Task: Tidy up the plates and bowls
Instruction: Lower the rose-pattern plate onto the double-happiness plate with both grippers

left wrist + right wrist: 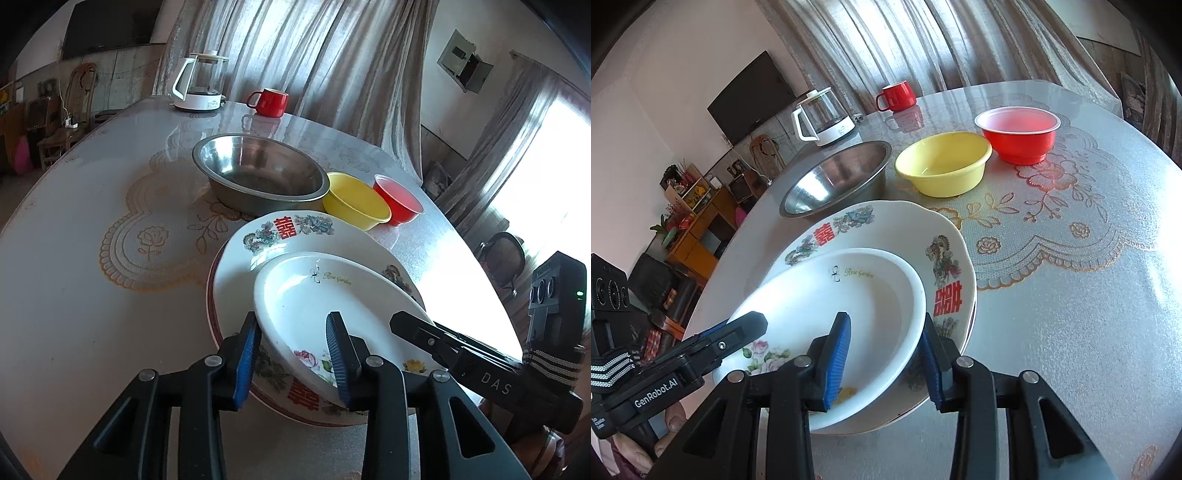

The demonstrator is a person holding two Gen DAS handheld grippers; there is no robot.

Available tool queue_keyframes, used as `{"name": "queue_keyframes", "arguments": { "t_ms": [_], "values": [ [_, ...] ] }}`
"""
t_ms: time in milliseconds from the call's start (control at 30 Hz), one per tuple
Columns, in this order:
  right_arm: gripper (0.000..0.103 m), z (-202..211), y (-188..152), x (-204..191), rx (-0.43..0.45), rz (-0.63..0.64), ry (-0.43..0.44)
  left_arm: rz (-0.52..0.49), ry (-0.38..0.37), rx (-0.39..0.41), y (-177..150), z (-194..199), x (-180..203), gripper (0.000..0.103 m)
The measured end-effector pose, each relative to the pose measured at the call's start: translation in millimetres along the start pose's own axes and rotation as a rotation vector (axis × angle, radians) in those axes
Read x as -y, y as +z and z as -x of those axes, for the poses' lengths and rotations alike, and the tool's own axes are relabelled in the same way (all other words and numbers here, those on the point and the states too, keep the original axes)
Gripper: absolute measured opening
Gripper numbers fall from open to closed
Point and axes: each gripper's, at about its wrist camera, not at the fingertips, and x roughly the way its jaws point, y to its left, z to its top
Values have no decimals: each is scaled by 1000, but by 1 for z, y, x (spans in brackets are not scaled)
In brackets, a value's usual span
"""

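The left gripper (293, 354) and right gripper (886, 363) each straddle the white plate's (849, 302) near rim, jaws spread. It lies atop the patterned plate (945, 243) on the table (1071, 314). Judged step: plate stacking; next, withdraw both grippers clear of the rim.

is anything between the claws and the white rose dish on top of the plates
Nothing visible. The left claw and right claw each already straddle the near rim of the white dish, which sits on the dragon plate.

Two plates (280, 240) stacked — maybe a third rim beneath, three bowls (943, 164) — steel, yellow, red, one red mug (895, 96), one kettle (197, 83), two grippers (291, 354)
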Motion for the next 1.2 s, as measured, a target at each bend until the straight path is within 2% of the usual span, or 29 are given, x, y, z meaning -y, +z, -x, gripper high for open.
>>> {"name": "queue_keyframes", "arguments": {
  "t_ms": [600,767,833,933,1200],
  "values": [
    [37,4,-4,-3,9,2,-17,-13,-9,4,-7,6,3,40],
    [40,7,-4,-2,20,-3,-19,-40,-58,19,-10,12,9,40],
    [40,9,-4,-2,28,-3,-23,-64,-44,42,-9,17,15,40],
    [40,10,-4,-1,26,-10,-12,-45,-47,40,-8,18,11,40],
    [40,12,-4,-1,43,-7,-30,-21,28,33,-10,13,-1,40]
  ]
}}
